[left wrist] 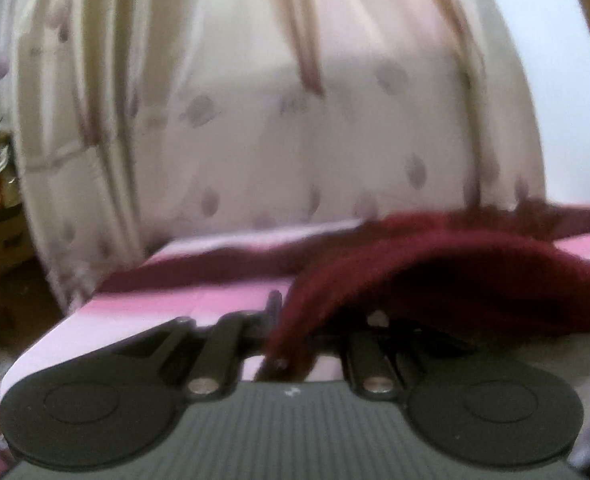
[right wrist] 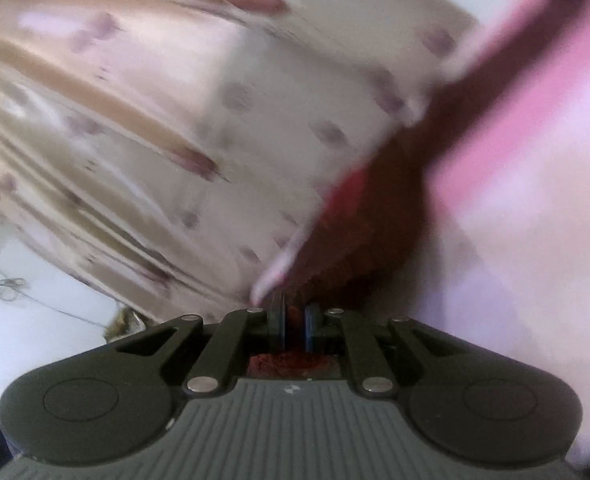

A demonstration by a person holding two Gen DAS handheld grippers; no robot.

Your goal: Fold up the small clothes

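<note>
The left gripper (left wrist: pixel 291 344) is pinching a dark red knitted garment (left wrist: pixel 435 280) – its jaws are drawn together and the wool is lying over them and hiding the tips. From there the garment is stretching to the right and resting on a pink and white striped surface (left wrist: pixel 183 304). In the right wrist view, which is blurred and tilted, the right gripper (right wrist: pixel 295 322) is closing on the same dark red garment (right wrist: pixel 367 216); red wool is showing between the two narrow pads (right wrist: pixel 281 320), which are standing almost together. The garment is running away from the jaws toward the upper right, over the pink striped surface (right wrist: pixel 515 160). Behind everything a cream curtain with purple spots (left wrist: pixel 275 100) is hanging in folds
</note>
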